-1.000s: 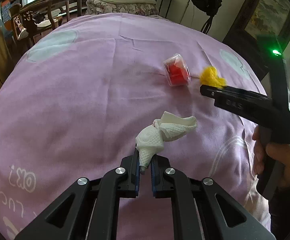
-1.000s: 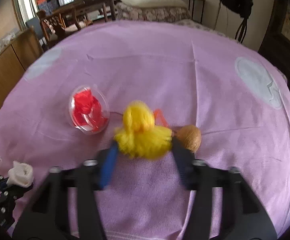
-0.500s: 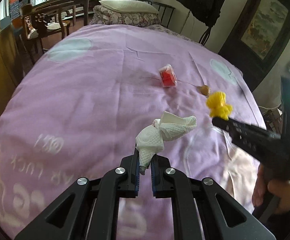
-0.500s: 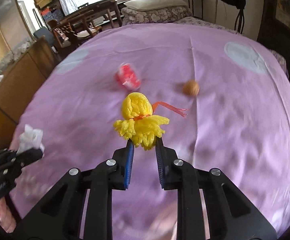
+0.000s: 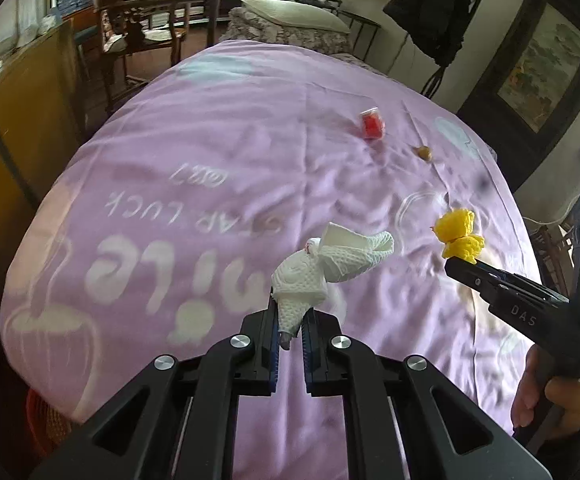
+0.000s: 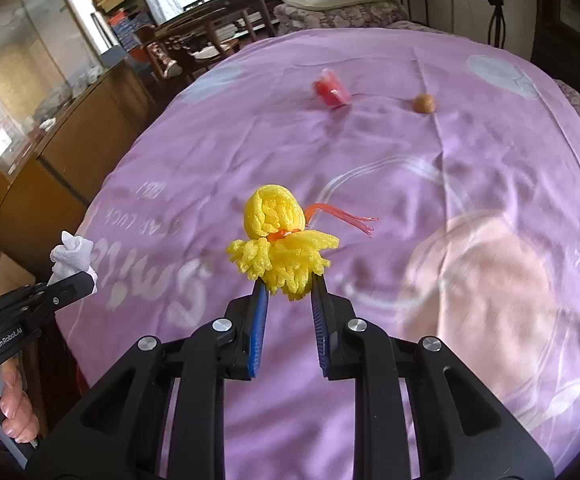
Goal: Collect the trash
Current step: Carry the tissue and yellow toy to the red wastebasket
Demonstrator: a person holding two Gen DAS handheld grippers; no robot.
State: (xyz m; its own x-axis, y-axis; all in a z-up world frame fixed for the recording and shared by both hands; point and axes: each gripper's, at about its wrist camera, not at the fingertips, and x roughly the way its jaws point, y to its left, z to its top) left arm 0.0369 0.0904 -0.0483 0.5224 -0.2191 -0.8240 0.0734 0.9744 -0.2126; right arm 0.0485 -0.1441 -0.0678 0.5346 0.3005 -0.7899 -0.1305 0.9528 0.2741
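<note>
Both jaws clamped — left gripper [image 5: 290,322] on tissue [image 5: 321,268], right gripper [image 6: 288,300] on yellow foam net [image 6: 282,248] (held above bedspread [image 6: 449,168]).

Embossed paper tissue [image 5: 321,268], yellow foam net [image 6: 280,250] (matt cloth bedspread [image 5: 218,152])

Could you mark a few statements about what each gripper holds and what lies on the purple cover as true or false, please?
1. The left gripper is shut on a white paper towel. True.
2. The right gripper is empty. False: its fingers clamp a yellow foam net.
3. A red plastic cup lies on the purple cover. True.
4. A small brown nut is inside the red cup. False: it lies apart from the cup, on the cover.
5. The yellow net has an orange strip tied to it. True.
</note>
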